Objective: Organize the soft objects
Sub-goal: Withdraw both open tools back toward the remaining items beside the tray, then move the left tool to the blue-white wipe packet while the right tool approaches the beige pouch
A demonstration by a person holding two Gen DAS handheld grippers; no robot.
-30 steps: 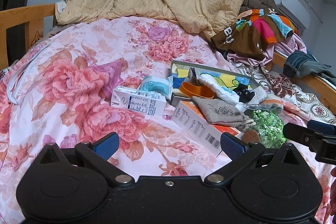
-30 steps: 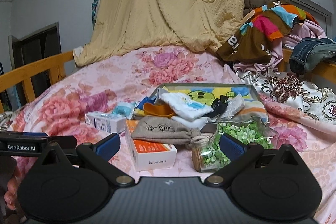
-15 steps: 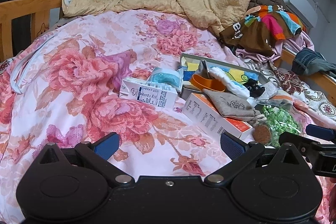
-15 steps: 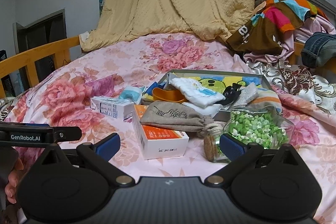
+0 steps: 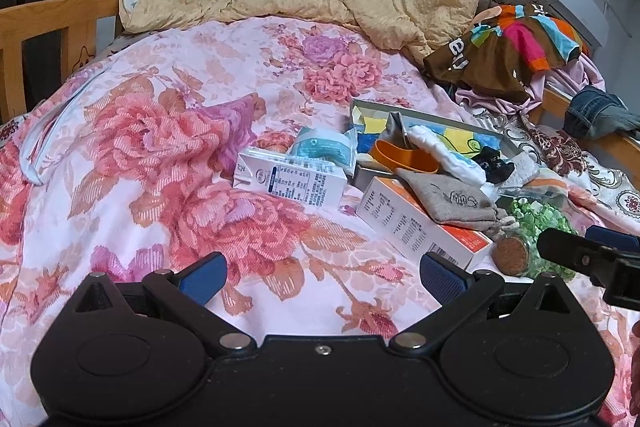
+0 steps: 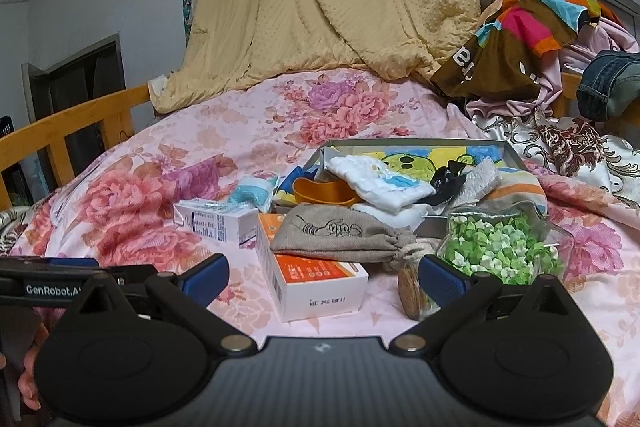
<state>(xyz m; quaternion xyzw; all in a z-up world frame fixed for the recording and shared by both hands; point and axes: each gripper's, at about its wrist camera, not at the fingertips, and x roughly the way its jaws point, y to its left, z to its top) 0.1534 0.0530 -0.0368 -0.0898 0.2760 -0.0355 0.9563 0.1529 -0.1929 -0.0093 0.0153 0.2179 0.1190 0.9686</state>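
Both grippers hang wide apart and empty over the floral quilt (image 5: 132, 163): the left gripper (image 5: 322, 277) above bare cloth, the right gripper (image 6: 324, 277) just short of an orange box (image 6: 316, 283) and a corked jar (image 6: 500, 251). A grey pouch (image 6: 340, 235) lies across the box, touching the tray (image 6: 404, 143) of cloths beyond. Open quilt runs left to the wooden rail (image 5: 52, 13); only the right view shows the tray's far rim and the jar's green contents
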